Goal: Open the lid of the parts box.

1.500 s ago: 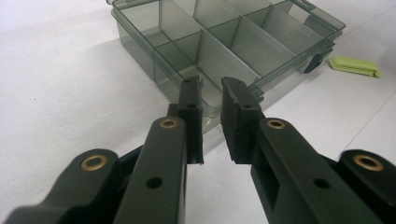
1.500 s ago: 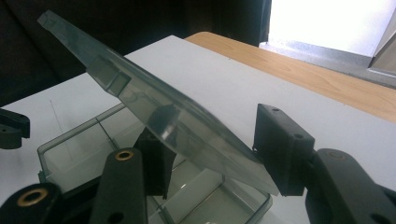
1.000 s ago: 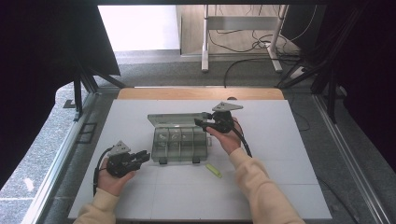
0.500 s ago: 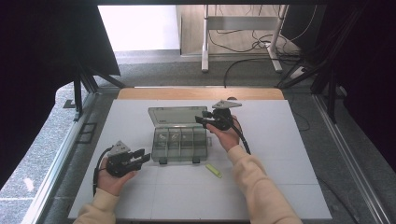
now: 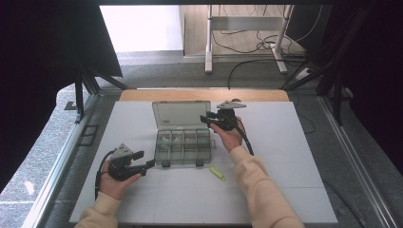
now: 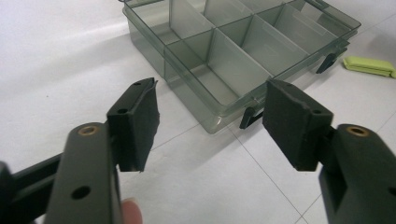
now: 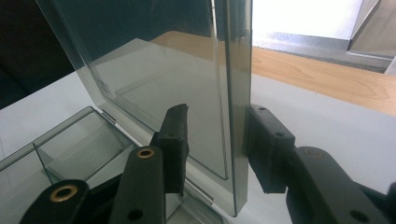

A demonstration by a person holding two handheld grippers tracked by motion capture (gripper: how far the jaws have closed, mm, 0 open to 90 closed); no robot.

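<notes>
**Ana:** What am I seeing from the high view?

**Me:** I'm counting one clear compartment box (image 5: 183, 147) sitting mid-bench (image 5: 294, 190), its lid (image 5: 180, 115) standing open at the far side, and one small green piece (image 5: 218, 174) lying just beside the box's near right corner. I'm holding the left claw (image 5: 142, 161) low at the box's near left corner, forearm coming in from the bottom edge. The right claw (image 5: 205, 117) is reaching in at the lid's right edge, wrist bent over the box. There is bare bench lying wide open to the right and along the near side.

**Ana:** And the left gripper view?

**Me:** The left claw (image 6: 210, 116) is standing open; its jaws have just been opening with nothing between them. The box (image 6: 243, 51) is lying just beyond, one black latch (image 6: 250, 119) showing between the pads, a second latch (image 6: 329, 61) farther along.

**Ana:** The right gripper view?

**Me:** The right claw (image 7: 215, 140) is straddling the lid's (image 7: 154, 60) side edge, jaws just closing in. One pad looks touching the edge; the other is still standing off, so I'm not calling it gripped.
</notes>
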